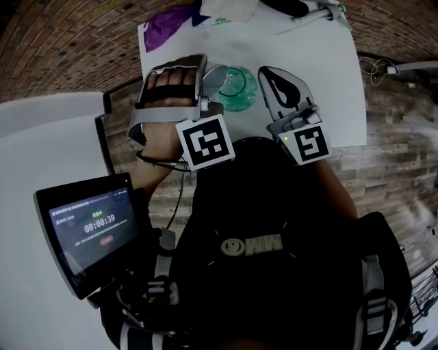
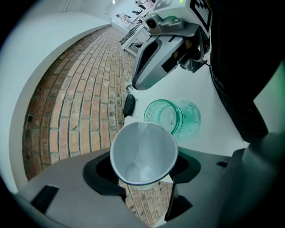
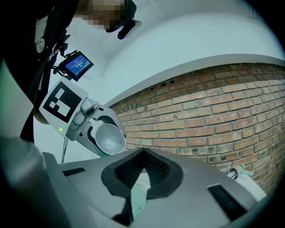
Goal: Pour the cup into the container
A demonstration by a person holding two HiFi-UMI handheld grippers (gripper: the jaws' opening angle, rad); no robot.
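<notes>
My left gripper (image 1: 207,81) is shut on a white paper cup (image 1: 214,75), which is tipped with its mouth toward a green glass container (image 1: 237,87) on the white table (image 1: 328,75). In the left gripper view the cup (image 2: 143,153) sits between the jaws, its inside white and bare, and the container (image 2: 173,116) stands just beyond its rim. My right gripper (image 1: 268,75) hovers right of the container with its jaws together and nothing in them. The right gripper view shows its jaws (image 3: 142,153) touching at the tips, and the cup (image 3: 110,139) at the left.
A purple item (image 1: 168,24) and a pen (image 1: 311,17) lie at the table's far end. A small black object (image 2: 129,104) rests near the container. A timer screen (image 1: 92,229) stands at the lower left. Brick floor (image 1: 61,48) surrounds the table, with cables (image 1: 376,68) at the right.
</notes>
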